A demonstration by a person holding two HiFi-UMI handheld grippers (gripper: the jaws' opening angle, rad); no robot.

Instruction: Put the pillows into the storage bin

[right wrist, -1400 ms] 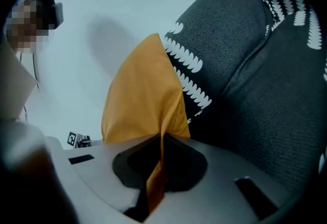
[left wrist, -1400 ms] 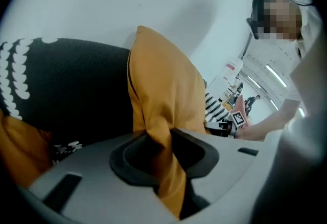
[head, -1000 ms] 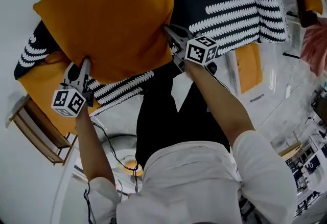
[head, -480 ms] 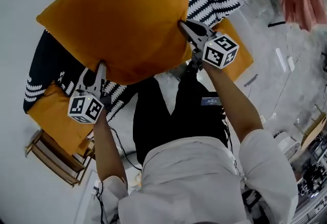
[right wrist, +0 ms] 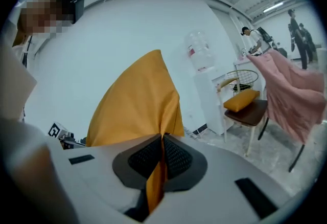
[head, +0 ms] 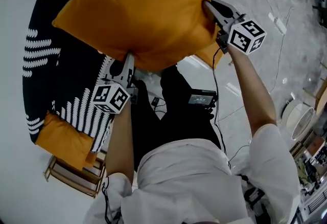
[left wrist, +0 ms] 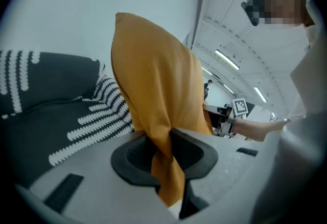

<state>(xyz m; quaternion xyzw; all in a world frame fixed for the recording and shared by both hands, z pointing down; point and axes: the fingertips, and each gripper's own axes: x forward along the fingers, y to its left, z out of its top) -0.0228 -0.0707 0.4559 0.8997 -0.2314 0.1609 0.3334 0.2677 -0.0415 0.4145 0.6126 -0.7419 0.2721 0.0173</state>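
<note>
Pillow: the large orange fabric pillow [head: 138,13] hung in the air between both claws, above the black-and-white striped cover [head: 51,69].
Left claw [left wrist: 162,150]: gripped a bunched corner of the pillow, with the fabric squeezed between the pads.
Right claw [right wrist: 161,155]: pinched nearly together on a thin fold of the opposite edge.
Background: a small orange cushion [right wrist: 247,99] lay on a wooden chair [right wrist: 255,113].

Orange pillow [head: 138,10], black cover [head: 53,64] with white dashed stripes, pink cloth [right wrist: 288,97], possibly a garment
</note>
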